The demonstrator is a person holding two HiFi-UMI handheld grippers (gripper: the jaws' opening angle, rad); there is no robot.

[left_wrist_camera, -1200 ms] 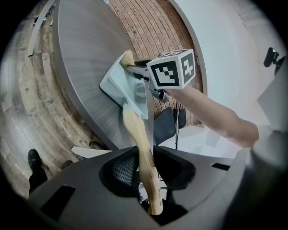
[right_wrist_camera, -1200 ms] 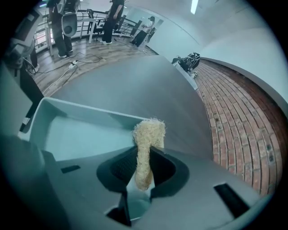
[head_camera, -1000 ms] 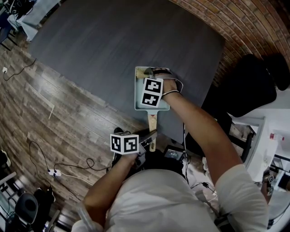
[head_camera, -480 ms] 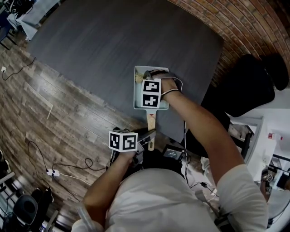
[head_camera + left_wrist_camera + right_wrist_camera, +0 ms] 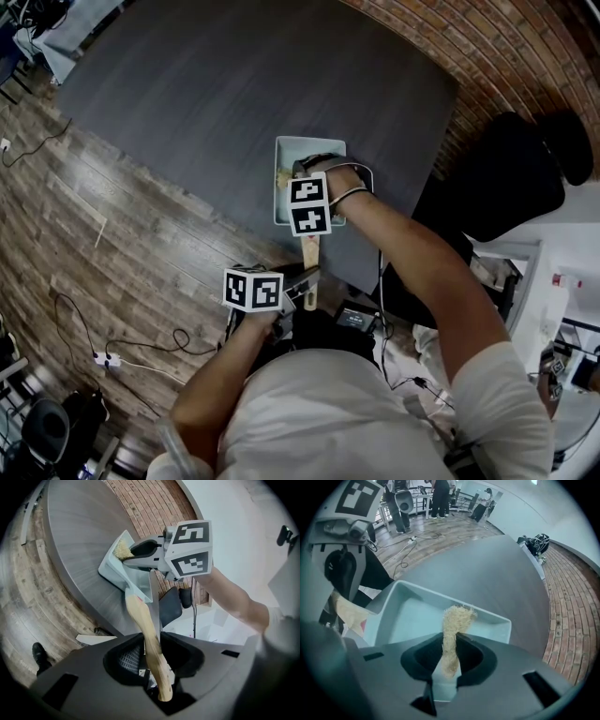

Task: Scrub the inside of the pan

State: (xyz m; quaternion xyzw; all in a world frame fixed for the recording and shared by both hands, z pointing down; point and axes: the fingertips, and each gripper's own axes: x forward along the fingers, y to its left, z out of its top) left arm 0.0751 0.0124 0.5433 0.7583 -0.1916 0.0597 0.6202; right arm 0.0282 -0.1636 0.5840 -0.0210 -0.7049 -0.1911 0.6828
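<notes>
A pale blue square pan point(image 5: 319, 150) lies on the dark table point(image 5: 234, 84), its wooden handle point(image 5: 310, 251) pointing toward me. My left gripper point(image 5: 302, 281) is shut on the handle's end point(image 5: 152, 653); its jaws have just been opening a little, with the handle still between them. My right gripper point(image 5: 298, 176) points down into the pan, shut on a tan fibrous scrub pad point(image 5: 452, 630). The pad's tuft point(image 5: 123, 550) rests near the pan's left wall point(image 5: 393, 602). The marker cube hides the pan floor under it in the head view.
The pan sits near the table's front right corner. A black chair point(image 5: 511, 178) stands to the right, by the brick floor. Cables point(image 5: 141, 352) lie on the wooden floor to my left. People point(image 5: 440, 494) stand far off in the right gripper view.
My right gripper has slid the pad from the pan's far edge toward its left side and rolled somewhat. The left gripper has stayed on the handle.
</notes>
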